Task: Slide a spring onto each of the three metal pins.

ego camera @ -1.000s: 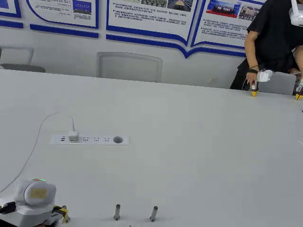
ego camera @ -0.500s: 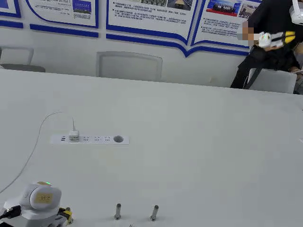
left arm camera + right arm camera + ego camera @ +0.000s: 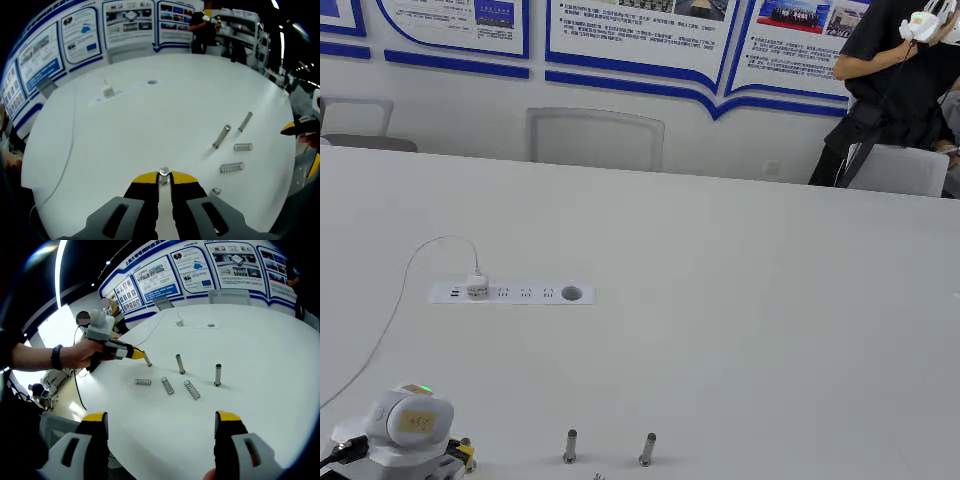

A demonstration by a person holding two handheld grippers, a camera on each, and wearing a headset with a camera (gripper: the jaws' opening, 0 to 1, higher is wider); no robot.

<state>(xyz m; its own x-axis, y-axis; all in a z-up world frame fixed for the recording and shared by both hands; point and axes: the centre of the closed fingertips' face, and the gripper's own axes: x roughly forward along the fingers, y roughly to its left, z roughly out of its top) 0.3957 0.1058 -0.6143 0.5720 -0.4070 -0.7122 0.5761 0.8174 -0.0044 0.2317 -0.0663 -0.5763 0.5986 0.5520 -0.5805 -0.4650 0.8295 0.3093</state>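
Note:
My left gripper [image 3: 164,179] is shut on a metal pin [image 3: 163,173] held upright near the table's front edge. The right gripper view has this left gripper [image 3: 136,354] with that pin [image 3: 148,361] touching the table. Two more pins [image 3: 179,364] [image 3: 217,375] stand upright to its right, and the head view has them too [image 3: 568,446] [image 3: 647,449]. Three springs [image 3: 142,382] [image 3: 167,385] [image 3: 192,389] lie flat in front of the pins. My right gripper [image 3: 161,420] is open above the table, short of the springs, with nothing between its fingers. The left gripper [image 3: 460,455] sits at the head view's bottom left.
A white power strip [image 3: 510,293] with a plugged charger and cable [image 3: 390,320] lies mid-table. Chairs [image 3: 595,138] stand behind the far edge. A person [image 3: 900,80] with grippers stands at the far right corner.
My left gripper has barely shifted. The person at the far right has lifted their hands from the table up to head height.

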